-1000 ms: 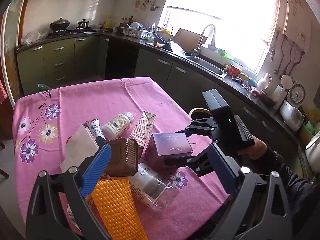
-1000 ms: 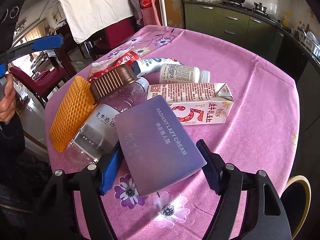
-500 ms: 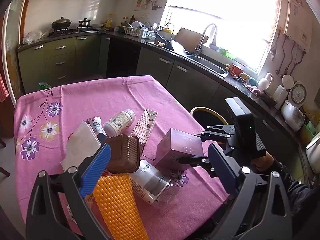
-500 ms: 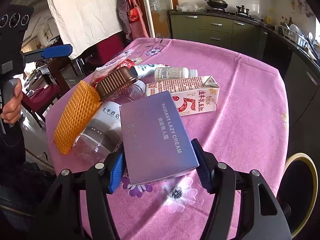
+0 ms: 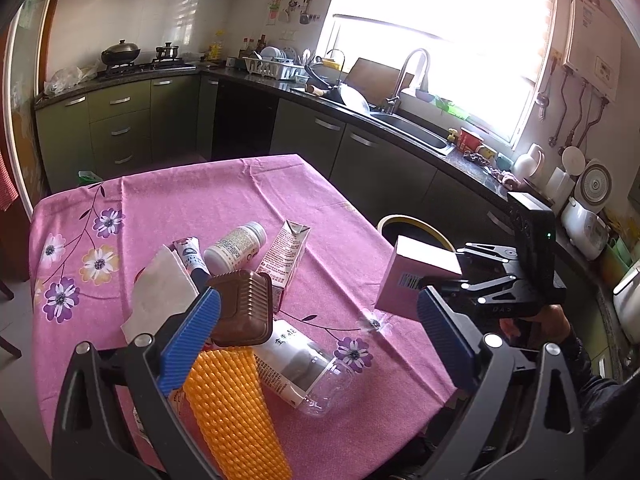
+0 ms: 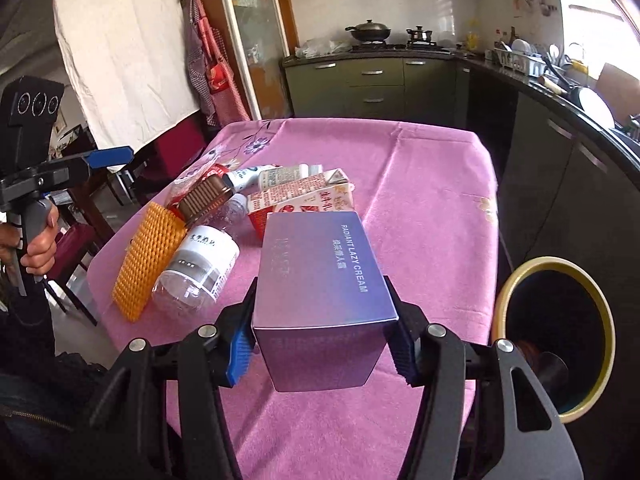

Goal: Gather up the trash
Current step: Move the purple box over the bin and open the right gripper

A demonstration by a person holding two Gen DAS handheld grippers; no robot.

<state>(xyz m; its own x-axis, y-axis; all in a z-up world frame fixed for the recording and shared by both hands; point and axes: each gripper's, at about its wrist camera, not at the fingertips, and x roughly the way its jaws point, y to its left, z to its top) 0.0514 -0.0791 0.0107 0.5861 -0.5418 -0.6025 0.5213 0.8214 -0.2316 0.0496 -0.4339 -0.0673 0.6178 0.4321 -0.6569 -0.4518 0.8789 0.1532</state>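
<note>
Purple cream box [image 6: 320,280] was clamped between the closed-in blue pads of the right gripper [image 6: 320,356], lifted off the pink tablecloth [image 6: 420,184] near the table's right edge; the yellow-rimmed trash bin [image 6: 556,344] stood on the floor just beside that edge. By judgement, 1 item was in transit and none could be confirmed inside the bin (its interior was too dark to read).

From left to right in the left wrist view, the remaining litter lay as follows: a white tissue [image 5: 160,292], a small tube [image 5: 190,254], a white pill bottle [image 5: 236,246], a milk carton [image 5: 286,256], a brown ribbed lid [image 5: 244,308], an orange foam net [image 5: 236,412] and a clear plastic bottle [image 5: 308,372] lying on its side. At least 7 pieces were therefore left to collect.

The left gripper [image 5: 316,340] hung above this pile with its jaws spread wide and nothing held.

No obstacle stood between the box and the bin. The pile itself was crowded: lid, net and bottle overlapped or touched, so a later grasp would, by judgement, risk dragging a neighbour. Kitchen counter with sink [image 5: 412,128] and stove with a wok [image 5: 120,54] lay well apart from the work.
</note>
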